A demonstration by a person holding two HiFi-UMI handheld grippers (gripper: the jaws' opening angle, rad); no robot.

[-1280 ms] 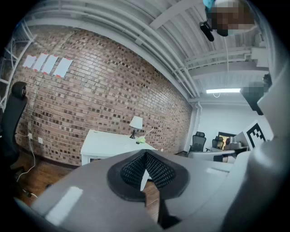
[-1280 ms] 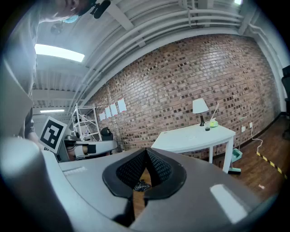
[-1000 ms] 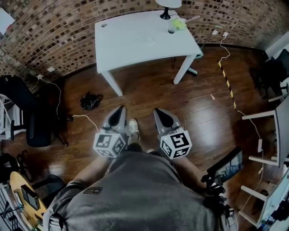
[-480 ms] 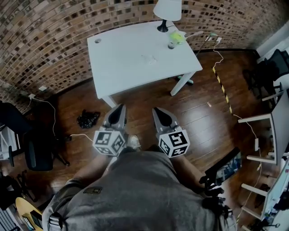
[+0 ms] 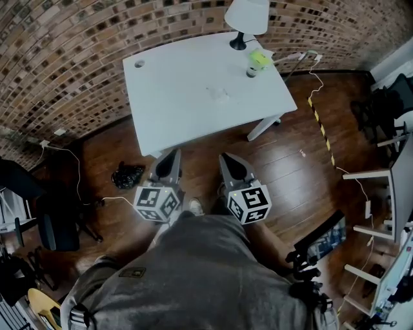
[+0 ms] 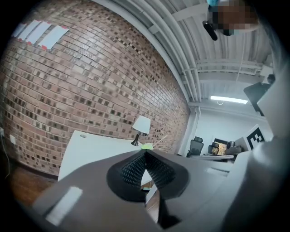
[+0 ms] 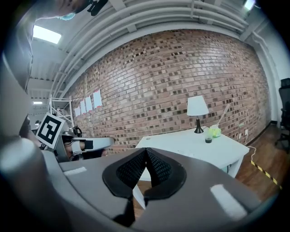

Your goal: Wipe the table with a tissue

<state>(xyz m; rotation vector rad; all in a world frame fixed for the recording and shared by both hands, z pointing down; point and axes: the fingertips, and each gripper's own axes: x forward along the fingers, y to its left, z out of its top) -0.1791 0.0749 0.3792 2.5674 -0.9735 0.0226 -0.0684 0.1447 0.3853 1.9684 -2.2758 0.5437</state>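
A white table (image 5: 181,84) stands against the brick wall ahead of me. A small crumpled white tissue (image 5: 219,94) lies near its middle. My left gripper (image 5: 172,154) and right gripper (image 5: 226,157) are held side by side over the wooden floor, just short of the table's near edge, both pointing at it. Both are shut with nothing between the pads. The left gripper view shows the shut left gripper (image 6: 145,152) before the table (image 6: 90,147). In the right gripper view the shut right gripper (image 7: 146,150) faces the table (image 7: 181,140).
A white lamp (image 5: 245,16), a green object (image 5: 259,57) and a small glass (image 5: 251,71) stand at the table's far right corner. A black bag (image 5: 127,174) and cables lie on the floor at left. A yellow-black strip (image 5: 321,126) and white shelving (image 5: 387,193) are at right.
The table has drawn closer and lower in the head view as I walk toward it. Both grippers stay shut and side by side.
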